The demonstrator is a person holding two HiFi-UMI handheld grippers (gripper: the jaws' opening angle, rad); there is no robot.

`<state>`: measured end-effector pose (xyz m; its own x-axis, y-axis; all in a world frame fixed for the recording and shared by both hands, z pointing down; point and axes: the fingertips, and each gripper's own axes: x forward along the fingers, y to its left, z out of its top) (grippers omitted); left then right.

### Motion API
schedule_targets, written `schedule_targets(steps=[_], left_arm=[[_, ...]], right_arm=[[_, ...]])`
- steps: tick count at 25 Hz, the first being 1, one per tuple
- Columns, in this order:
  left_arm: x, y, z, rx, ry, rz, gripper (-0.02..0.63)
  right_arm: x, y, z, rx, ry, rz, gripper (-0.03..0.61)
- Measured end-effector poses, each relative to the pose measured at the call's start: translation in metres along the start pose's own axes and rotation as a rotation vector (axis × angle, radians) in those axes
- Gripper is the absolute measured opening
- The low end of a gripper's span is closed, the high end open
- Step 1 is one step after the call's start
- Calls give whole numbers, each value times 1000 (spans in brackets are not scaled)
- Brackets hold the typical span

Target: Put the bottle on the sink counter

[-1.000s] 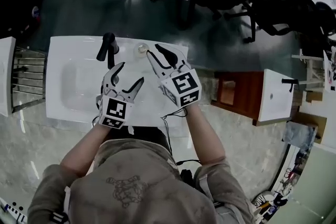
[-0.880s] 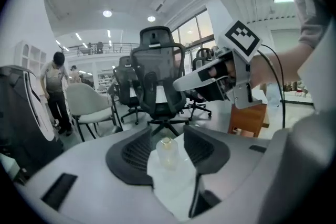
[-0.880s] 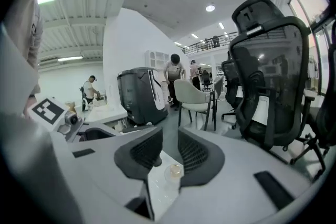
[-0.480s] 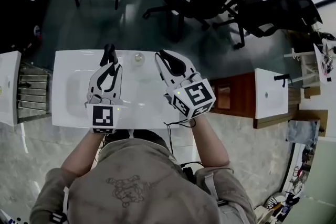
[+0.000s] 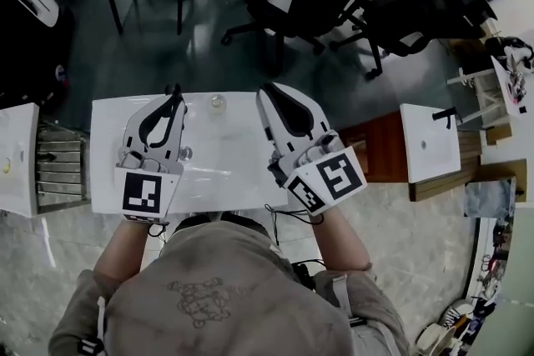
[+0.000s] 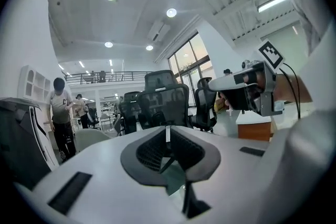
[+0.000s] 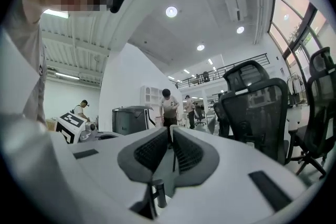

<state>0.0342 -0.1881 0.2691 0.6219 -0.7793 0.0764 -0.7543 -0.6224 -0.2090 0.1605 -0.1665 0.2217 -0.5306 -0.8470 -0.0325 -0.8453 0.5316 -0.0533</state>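
Left gripper [image 5: 174,98]: fingers just closed, pressed together, nothing between. Right gripper [image 5: 265,90]: likewise just closed, tips meeting, empty. Both held level above sink [image 5: 225,179], side by side, apart. Bottle [image 5: 218,103] on sink's far rim, between two gripper tips in head view, touched by neither

No words, brand names or numbers are showing legibly on the surface or around it. The left cube [image 5: 142,192], on the left hand-held gripper [image 5: 173,96], is displaying a black-and-white square coded marker on its top face, not lettering. The right cube [image 5: 325,182], on the right hand-held gripper [image 5: 267,89], is showing the same kind of pattern on two faces. In the left gripper view, a background person's shirt [image 6: 61,104] is bearing what looks like a single letter C.
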Motion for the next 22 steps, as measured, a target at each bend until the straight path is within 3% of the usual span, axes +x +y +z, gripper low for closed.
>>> schedule_targets(steps=[9, 14, 18, 22], left_arm=[[-22, 1, 32, 25, -46, -13, 28], [-27, -3, 32, 42, -47, -39, 25], [-27, -8, 24, 11, -37, -61, 25], [-26, -15, 5, 41, -4, -63, 25]], right_arm=[[-36, 17, 31, -17, -97, -69, 46], [-49, 21, 23, -53, -73, -103, 46], [-55, 25, 11, -61, -43, -124, 46], [-56, 28, -7, -18, -11, -115, 45]])
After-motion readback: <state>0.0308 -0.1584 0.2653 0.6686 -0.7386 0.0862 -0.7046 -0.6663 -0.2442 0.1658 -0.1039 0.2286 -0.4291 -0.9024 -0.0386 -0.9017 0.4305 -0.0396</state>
